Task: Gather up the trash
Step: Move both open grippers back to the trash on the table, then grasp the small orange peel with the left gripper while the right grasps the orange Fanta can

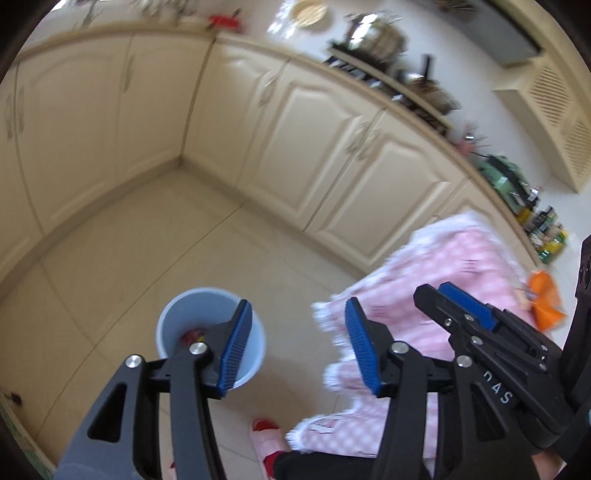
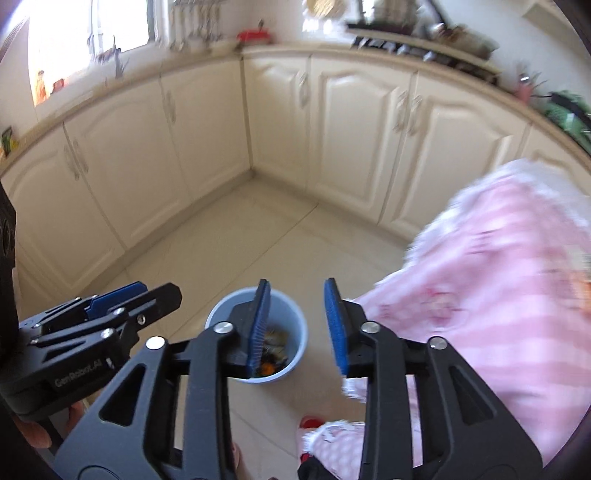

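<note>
A light blue bin [image 1: 184, 317] stands on the tiled floor and holds several pieces of trash; it also shows in the right wrist view [image 2: 291, 332]. My left gripper [image 1: 297, 347] is open and empty, held above the floor just right of the bin. My right gripper [image 2: 298, 326] is open and empty above the bin's right rim. The right gripper also shows at the right of the left wrist view [image 1: 443, 295]. The left gripper shows at the left of the right wrist view [image 2: 147, 291]. An orange wrapper [image 1: 546, 299] lies on the pink checked tablecloth [image 1: 443, 266].
Cream cabinets [image 2: 351, 122] run along the back and left, meeting in a corner. The counter above carries pots, bottles and a red item [image 2: 255, 35]. The pink-covered table [image 2: 498, 277] fills the right. A foot in a pink slipper [image 1: 264, 435] is below.
</note>
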`<state>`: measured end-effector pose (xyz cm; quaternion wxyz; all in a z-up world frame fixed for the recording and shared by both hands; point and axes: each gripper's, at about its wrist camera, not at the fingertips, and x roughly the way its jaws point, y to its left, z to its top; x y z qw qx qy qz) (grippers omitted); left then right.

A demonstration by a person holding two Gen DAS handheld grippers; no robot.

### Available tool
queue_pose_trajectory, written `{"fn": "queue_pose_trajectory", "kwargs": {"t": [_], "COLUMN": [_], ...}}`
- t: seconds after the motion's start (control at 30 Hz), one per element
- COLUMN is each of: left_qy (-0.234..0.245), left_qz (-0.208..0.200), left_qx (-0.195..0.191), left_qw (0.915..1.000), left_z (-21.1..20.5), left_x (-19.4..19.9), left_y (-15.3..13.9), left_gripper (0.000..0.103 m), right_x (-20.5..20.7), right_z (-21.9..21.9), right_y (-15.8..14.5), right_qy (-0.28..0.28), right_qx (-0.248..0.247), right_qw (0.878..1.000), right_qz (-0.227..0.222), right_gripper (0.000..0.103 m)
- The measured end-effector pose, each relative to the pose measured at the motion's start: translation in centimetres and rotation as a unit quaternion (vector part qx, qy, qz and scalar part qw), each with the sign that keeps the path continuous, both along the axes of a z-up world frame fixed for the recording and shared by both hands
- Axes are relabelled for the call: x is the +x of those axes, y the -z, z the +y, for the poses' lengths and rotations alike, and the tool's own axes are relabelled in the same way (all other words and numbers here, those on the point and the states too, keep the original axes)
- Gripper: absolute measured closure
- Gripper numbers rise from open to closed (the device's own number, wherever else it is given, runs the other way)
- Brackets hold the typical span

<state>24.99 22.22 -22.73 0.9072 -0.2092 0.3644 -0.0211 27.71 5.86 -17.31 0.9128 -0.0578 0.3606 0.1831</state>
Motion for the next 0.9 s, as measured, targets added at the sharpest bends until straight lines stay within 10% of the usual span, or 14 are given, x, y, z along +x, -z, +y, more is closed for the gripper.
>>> {"fn": "queue_pose_trajectory", "kwargs": {"t": [0.4, 0.9], "left_qy": [0.14, 0.238], "left_qz": [-0.075, -0.022], "left_qx": [0.044, 0.128], "left_qw": [0.9864, 0.9626], "left_z": [-15.4, -28.5], "left_x": [-2.8, 2.7], "left_y": [-9.7, -8.6], "left_gripper": [0.046, 0.047], "right_x": [-7.0, -3.1], "right_z": [-17.5, -31.4], "right_y": [-8.6, -7.4], "right_qy": [0.119, 0.209], "right_qx": [0.044, 0.1], "right_qw": [0.987, 0.972], "right_qz": [-0.097, -0.044], "right_gripper": [0.05, 0.046]}}
